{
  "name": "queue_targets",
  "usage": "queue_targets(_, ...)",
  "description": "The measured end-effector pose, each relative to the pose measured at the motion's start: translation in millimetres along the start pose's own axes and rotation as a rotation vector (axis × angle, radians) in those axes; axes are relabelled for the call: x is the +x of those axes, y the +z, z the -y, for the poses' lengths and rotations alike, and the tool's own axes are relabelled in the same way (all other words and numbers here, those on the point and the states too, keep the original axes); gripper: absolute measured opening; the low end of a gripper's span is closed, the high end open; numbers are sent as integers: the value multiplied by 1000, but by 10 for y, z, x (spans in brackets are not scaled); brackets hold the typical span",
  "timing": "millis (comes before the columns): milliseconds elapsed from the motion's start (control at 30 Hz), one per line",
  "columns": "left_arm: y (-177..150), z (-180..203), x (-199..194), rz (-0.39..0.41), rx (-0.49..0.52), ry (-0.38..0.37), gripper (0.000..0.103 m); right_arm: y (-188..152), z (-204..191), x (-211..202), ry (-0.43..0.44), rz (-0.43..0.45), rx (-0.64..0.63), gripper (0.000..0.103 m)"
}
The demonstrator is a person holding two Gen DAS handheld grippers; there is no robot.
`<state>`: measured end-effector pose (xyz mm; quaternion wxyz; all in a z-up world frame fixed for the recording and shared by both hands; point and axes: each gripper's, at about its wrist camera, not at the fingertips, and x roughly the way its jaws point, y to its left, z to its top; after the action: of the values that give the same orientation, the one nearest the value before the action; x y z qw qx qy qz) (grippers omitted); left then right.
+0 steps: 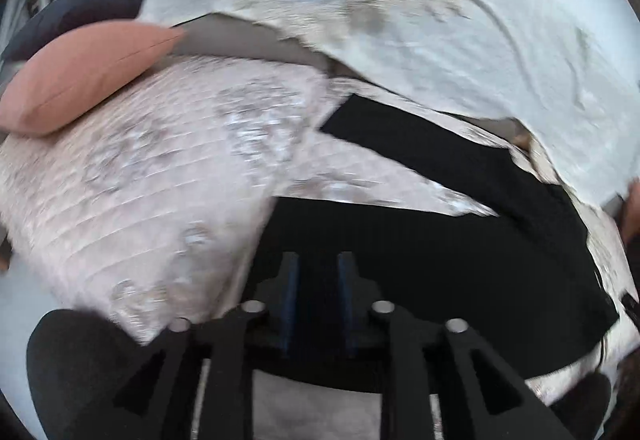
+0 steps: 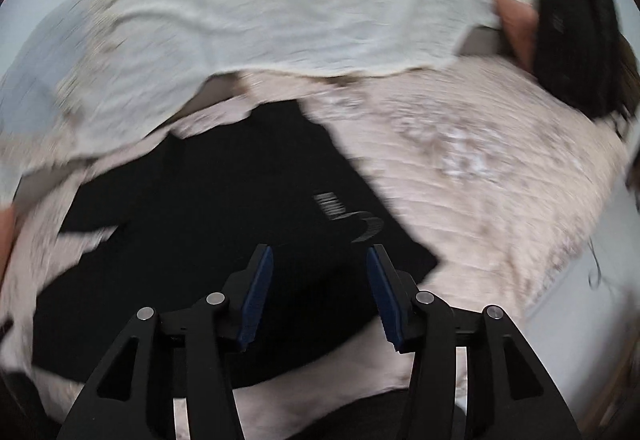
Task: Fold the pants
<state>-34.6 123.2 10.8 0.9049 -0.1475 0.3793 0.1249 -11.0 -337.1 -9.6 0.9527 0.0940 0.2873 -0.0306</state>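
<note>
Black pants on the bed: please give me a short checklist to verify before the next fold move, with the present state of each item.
1. Right gripper open, nothing between its blue pads: ok.
2. Left gripper free of cloth: cannot tell, black fabric lies dark behind its narrow gap.
3. Black pants lying flat on the pink bedspread: ok, mostly flat.
4. Legs laid together: not ok, a wedge of bedspread shows between them.
5. Pink cushion clear of pants: ok.
6. White blanket off the pants: cannot tell, its edge is close.
</note>
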Motion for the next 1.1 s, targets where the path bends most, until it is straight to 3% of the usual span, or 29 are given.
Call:
queue_targets(167,-82,355,67,-39,88,-78,28,-136,-300,174,46,-38,-103,49)
queue_targets(233,-112,427,126,-65,105,-93,28,-198,-299,310,24,-76,-123,33)
queue_targets(300,-155,487,152,-87,121,-99,28,-254,-241,491,-13,-146,-112,26)
queue_targets(367,-181,541,159,-100,140,-106,28,-275,-140,556,-17,-179,-74,26)
queue_targets(567,-163,717,114,-92,196,-120,28,-243,-269,337,49,-140,-110,28)
queue_targets(633,-142,775,114,-88,215,-115,28,-225,-362,276,78,-124,-128,45)
queue_targets(700,-116,820,111,-90,225,-118,31,-204,-464,227,116,-113,-143,49)
queue_targets(1100,-19,965,55,-58,261,-116,35,-219,-972,169,250,-97,-266,49)
